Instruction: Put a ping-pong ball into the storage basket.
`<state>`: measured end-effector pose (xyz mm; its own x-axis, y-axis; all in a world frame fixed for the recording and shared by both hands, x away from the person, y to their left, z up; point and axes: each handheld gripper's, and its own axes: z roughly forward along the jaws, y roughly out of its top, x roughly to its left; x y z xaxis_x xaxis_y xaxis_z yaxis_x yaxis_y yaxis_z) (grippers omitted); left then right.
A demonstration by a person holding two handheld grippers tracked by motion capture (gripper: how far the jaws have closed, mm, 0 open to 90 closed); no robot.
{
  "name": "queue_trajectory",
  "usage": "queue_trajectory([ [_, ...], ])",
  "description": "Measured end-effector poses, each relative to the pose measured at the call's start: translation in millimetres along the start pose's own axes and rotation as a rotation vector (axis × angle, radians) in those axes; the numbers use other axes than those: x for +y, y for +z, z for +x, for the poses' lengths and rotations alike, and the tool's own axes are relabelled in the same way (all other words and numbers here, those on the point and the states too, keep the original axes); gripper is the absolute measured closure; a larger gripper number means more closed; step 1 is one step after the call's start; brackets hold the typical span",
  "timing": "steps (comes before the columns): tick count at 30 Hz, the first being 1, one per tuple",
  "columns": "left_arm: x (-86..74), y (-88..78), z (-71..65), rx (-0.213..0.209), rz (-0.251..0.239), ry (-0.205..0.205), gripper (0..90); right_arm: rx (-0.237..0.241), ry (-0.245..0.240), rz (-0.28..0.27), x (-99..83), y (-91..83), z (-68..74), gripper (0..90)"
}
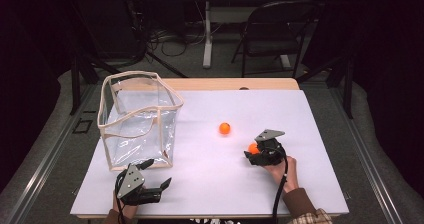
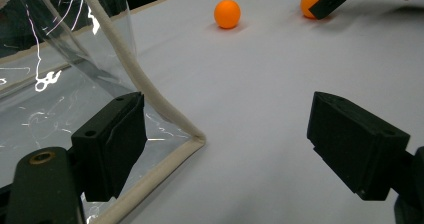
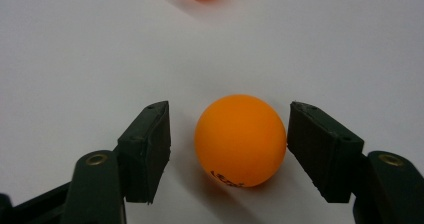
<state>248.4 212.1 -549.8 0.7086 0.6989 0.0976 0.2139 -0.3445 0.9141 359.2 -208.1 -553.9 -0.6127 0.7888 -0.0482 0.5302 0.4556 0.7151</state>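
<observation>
An orange ball (image 3: pixel 240 140) lies on the white table sheet between the jaws of my right gripper (image 3: pixel 229 149). The right-hand pad (image 3: pixel 320 149) is at the ball's side, while a gap separates the left-hand pad (image 3: pixel 150 149) from it. From above, this ball (image 1: pixel 253 148) sits at the tip of the right gripper (image 1: pixel 254 153). A second orange ball (image 1: pixel 224 128) rests free a little farther away and to the left. My left gripper (image 1: pixel 159 172) stands open near the front edge with nothing between its fingers, beside the corner of a clear bag (image 1: pixel 140 116).
The clear plastic bag with cream trim (image 2: pixel 150 96) stands upright and open-topped at the table's left. The white sheet (image 1: pixel 210 184) covers most of the tabletop. A folding chair (image 1: pixel 272 36) and table legs stand beyond the far edge.
</observation>
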Motion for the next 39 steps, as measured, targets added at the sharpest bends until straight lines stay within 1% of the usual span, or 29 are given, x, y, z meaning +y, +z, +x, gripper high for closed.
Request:
queue_trajectory([
  [4,0.0,0.9,-0.4,-0.002,0.003,-0.002,15.9,-0.007,0.008,0.001,-0.9,-0.7,-0.5,40.9],
  [5,0.1,1.1,-0.1,-0.003,0.004,0.001,15.9,-0.011,0.012,0.000,-1.3,-0.6,-0.6,43.7],
  [9,0.1,1.1,-0.3,-0.004,0.004,0.000,15.9,-0.007,0.011,0.002,-2.5,-0.7,-1.4,50.0],
  [13,0.2,1.1,-0.6,-0.004,0.002,0.000,15.9,-0.011,0.011,0.002,-2.5,-1.1,-1.7,50.3],
  [14,0.3,1.1,-0.6,-0.004,0.002,0.001,15.9,-0.013,0.010,-0.008,-2.5,-1.2,-1.5,50.4],
  [15,0.3,1.1,-0.6,-0.004,0.001,0.001,15.9,-0.013,0.010,-0.001,-1.9,-2.2,-1.4,50.5],
  [18,0.4,1.2,-0.6,-0.005,0.002,0.003,15.9,-0.014,0.003,-0.010,-1.0,-4.1,-1.6,50.5],
  [21,0.6,1.2,-0.8,-0.004,0.002,0.004,15.9,-0.017,0.008,-0.027,-0.3,-6.5,-1.4,50.5],
  [25,0.5,1.4,-0.6,-0.004,0.002,0.005,15.9,-0.019,0.008,-0.031,1.8,-11.4,-0.8,50.5],
  [27,0.6,1.4,-0.5,-0.006,0.002,0.005,15.9,-0.018,0.004,-0.043,2.5,-13.1,-0.8,50.6],
  [32,0.7,1.3,-0.5,-0.004,0.001,0.006,15.9,-0.019,0.000,-0.047,4.9,-17.0,1.0,50.6],
  [33,0.7,1.3,-0.6,-0.005,0.001,0.006,15.9,-0.021,-0.011,-0.055,6.2,-19.1,1.3,50.6],
  [39,0.8,1.4,-0.4,-0.005,0.000,0.006,15.9,-0.023,-0.013,-0.061,8.8,-22.9,2.4,50.6],
])
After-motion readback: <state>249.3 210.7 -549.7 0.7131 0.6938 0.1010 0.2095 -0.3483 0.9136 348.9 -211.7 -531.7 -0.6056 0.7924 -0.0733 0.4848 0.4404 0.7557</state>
